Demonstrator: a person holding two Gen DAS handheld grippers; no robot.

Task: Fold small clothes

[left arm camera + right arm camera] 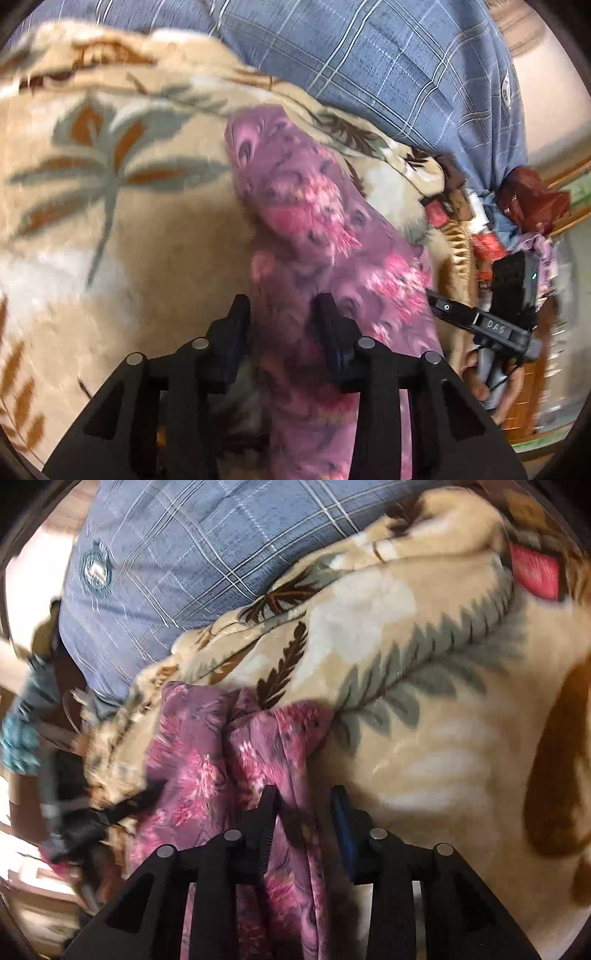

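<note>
Stretching away from both claws, the purple cloth (317, 236) is straddled by each half-open claw; no grip can be told.

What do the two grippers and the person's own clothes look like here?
Both grippers, left and right, are matte black plastic with angular linkage arms, round silver pivot pins and blue pads inside the jaws. Seen from the left wrist, the right gripper carries a white "DAS" label and a grey handle. The shirt is blue plaid.

I see a beige leaf-print blanket (110, 221) covering the surface, pale wall (546, 110) beyond, and blurred wooden furniture (569, 192) at the edge.
</note>
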